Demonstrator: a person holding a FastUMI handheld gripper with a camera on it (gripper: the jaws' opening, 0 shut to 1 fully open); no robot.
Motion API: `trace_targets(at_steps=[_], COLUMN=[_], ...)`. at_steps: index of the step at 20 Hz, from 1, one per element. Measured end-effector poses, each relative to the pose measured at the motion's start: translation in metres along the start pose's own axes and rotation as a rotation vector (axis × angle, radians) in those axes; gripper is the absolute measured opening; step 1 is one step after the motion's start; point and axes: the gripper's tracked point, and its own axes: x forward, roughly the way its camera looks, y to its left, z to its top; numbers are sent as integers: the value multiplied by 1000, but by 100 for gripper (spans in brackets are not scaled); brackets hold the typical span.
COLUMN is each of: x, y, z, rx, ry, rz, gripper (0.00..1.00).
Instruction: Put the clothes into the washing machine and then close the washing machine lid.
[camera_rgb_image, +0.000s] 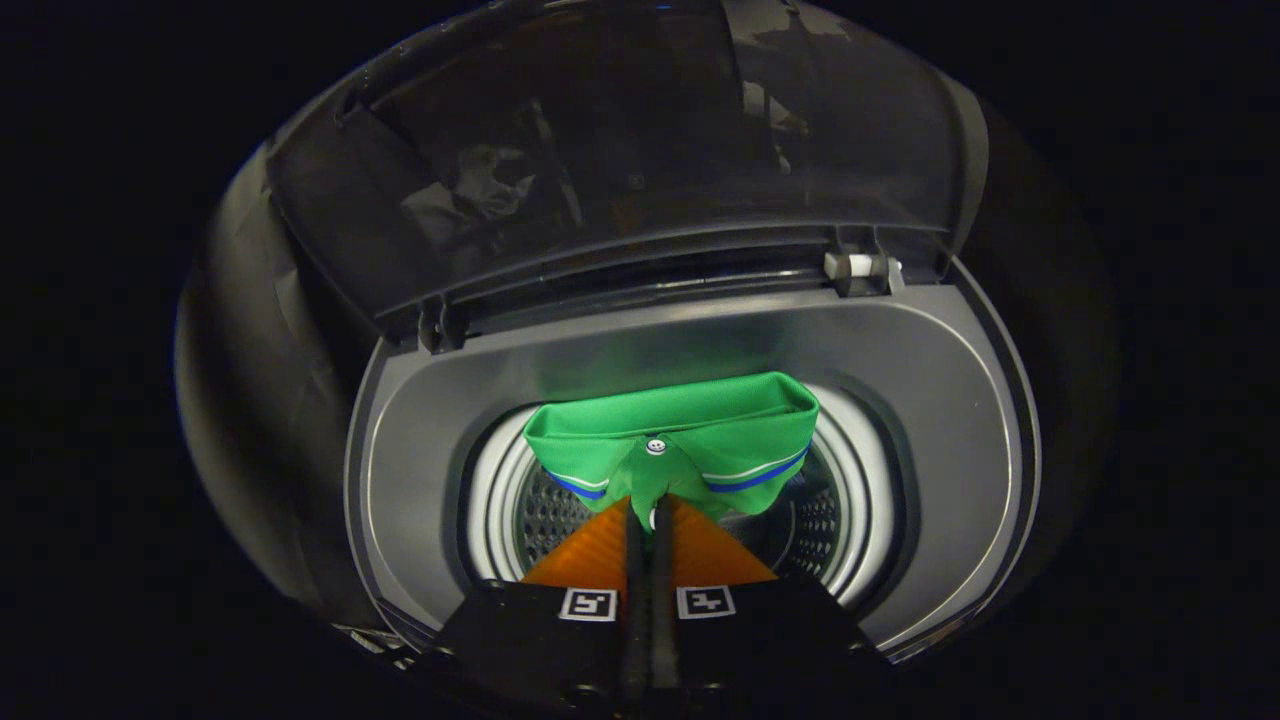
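Gripper (648, 515) clamped on green shirt (690, 435), held over drum (540, 515) of washing machine (930, 400); lid (620, 150) up at far side. Lower w/ fabric centred in opening before letting go, so collar clears rim.

The gripper (648, 512) has both fingers pressed together on the placket of a green polo shirt with white and blue collar stripes (690, 430), which hangs over the round mouth of a dark grey top-loading washing machine (930, 400). Its perforated steel drum (545, 515) shows beneath the shirt. Beyond, the smoky translucent lid (620, 150) stands raised at its hinge.
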Motion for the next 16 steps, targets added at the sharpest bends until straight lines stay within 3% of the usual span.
trace_targets(at_steps=[8, 12, 15, 16], x=[6, 6, 5, 5], y=[-8, -9, -12, -12], z=[-8, -10, -15, -14], rx=[-3, -3, -22, -21], ry=[45, 49, 66, 64], rz=[-33, -36, -45, -46], gripper=[9, 52, 98, 99])
